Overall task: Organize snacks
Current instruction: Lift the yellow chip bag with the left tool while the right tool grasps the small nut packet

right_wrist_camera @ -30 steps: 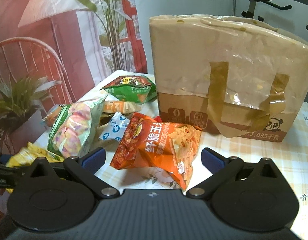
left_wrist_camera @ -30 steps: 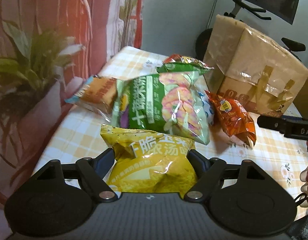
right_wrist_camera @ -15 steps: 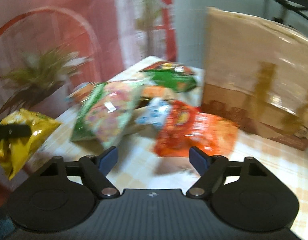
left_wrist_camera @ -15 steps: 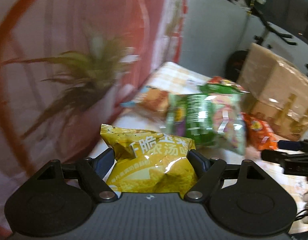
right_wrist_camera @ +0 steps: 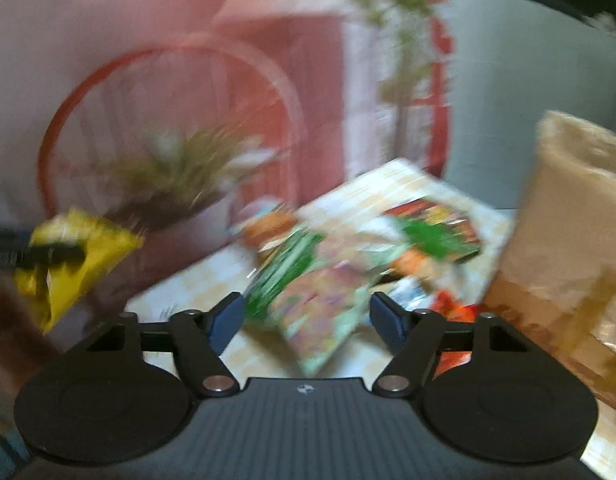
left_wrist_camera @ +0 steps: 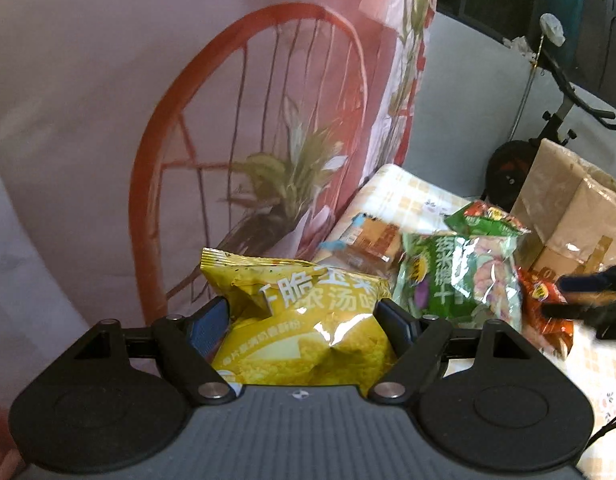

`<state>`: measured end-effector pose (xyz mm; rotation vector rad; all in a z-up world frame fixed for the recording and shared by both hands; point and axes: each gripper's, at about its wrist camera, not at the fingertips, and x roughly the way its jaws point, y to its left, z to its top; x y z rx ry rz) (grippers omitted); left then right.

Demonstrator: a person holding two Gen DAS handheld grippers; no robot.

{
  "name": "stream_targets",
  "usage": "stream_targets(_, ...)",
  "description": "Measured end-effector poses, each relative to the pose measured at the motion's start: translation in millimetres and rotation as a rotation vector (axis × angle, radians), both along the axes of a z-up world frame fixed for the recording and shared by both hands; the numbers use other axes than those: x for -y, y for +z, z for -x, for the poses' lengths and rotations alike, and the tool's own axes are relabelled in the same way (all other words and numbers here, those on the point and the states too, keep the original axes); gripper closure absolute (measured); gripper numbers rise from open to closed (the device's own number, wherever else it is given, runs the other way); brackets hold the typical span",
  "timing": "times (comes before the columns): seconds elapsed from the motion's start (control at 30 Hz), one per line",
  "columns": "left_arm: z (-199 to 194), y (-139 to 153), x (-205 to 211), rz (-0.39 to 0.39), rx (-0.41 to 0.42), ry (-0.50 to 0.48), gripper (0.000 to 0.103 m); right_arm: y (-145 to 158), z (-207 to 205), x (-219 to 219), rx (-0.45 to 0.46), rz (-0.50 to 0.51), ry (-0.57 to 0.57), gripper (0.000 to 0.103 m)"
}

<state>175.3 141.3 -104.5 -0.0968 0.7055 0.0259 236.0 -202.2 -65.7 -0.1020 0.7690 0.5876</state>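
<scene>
My left gripper (left_wrist_camera: 303,318) is shut on a yellow snack bag (left_wrist_camera: 291,292) and holds it up off the table, left of the pile. The right wrist view shows that yellow bag (right_wrist_camera: 79,256) at the far left. On the checked table (left_wrist_camera: 404,196) lie a big green bag (left_wrist_camera: 460,280), an orange bag (left_wrist_camera: 544,304), a small green-and-red bag (left_wrist_camera: 484,220) and a cake pack (left_wrist_camera: 368,240). My right gripper (right_wrist_camera: 308,316) hovers over the green bag (right_wrist_camera: 320,308). Its jaws are closing and its pads press on nothing. This view is blurred.
A taped cardboard box (left_wrist_camera: 572,208) stands at the table's right side, close behind the orange bag. A pink backdrop with a printed plant (left_wrist_camera: 287,184) hangs along the table's left edge. An exercise bike (left_wrist_camera: 556,92) stands behind the table.
The left gripper has lifted the yellow bag up and to the left, off the table. The right gripper has swung left from the orange bag to the green bag, and its jaws have narrowed.
</scene>
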Motion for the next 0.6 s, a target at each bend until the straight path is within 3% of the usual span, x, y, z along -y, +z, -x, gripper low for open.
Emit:
stream_targets(0.13,7.2,-14.8,-0.2,0.01,-0.025,0.011,0.02,-31.1,2.0,-54.4,-0.067,0.13,0.247,0.045)
stream_targets(0.23,7.2,-23.8,0.4,0.002,-0.036,0.018,0.02,-48.9,-3.0,-87.0,-0.115,0.201,0.379,0.059)
stream_targets(0.47,3.9,-38.6,-4.4,0.009,-0.067,0.028,0.02,-73.2,-25.8,-123.3,-0.233,0.208,0.433,0.079)
stream_targets(0.6,2.7,-44.0,-5.3,0.017,-0.081,0.03,0.02,-84.3,-19.7,-133.0,-0.272,0.231,0.473,0.08)
